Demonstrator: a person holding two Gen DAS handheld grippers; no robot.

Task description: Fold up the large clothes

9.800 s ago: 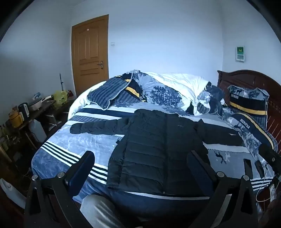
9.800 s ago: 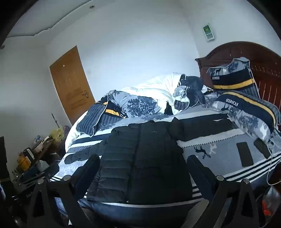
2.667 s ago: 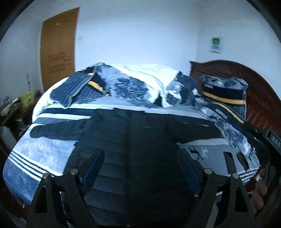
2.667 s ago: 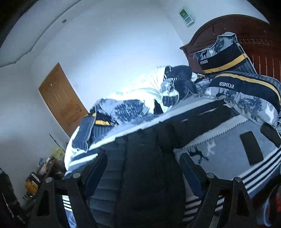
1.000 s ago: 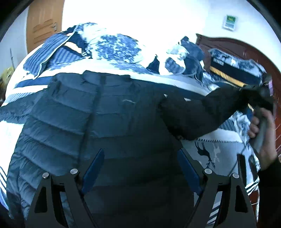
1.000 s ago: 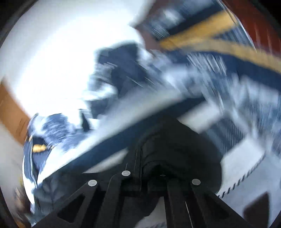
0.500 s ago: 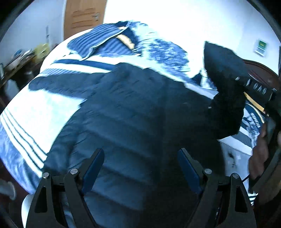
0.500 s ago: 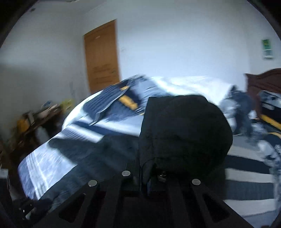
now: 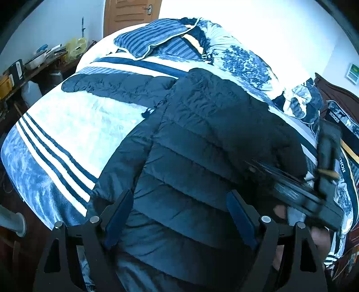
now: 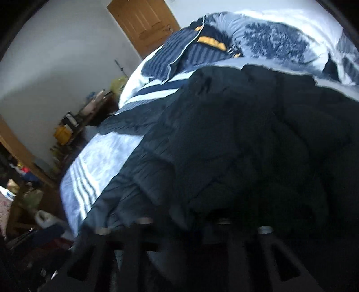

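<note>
A dark quilted puffer jacket (image 9: 193, 157) lies spread on the bed, also filling the right wrist view (image 10: 224, 139). Its left sleeve (image 9: 112, 87) stretches out flat toward the bed's left. Its right sleeve (image 9: 264, 134) is folded across the jacket's body. My left gripper (image 9: 179, 213) is open and empty above the jacket's lower part. My right gripper (image 9: 253, 168) comes in from the right, shut on the right sleeve's cuff low over the jacket; in its own blurred view (image 10: 181, 226) the dark fabric hides the fingertips.
The bed (image 9: 67, 125) has a blue and white striped cover. A heap of quilts and pillows (image 9: 202, 45) lies at the far side. A cluttered side table (image 9: 33, 65) stands left, a wooden door (image 9: 132, 13) behind, a wooden headboard (image 9: 334, 94) at right.
My right gripper has carried the right sleeve from held up high down and across onto the jacket's body. My left gripper has stayed open above the jacket.
</note>
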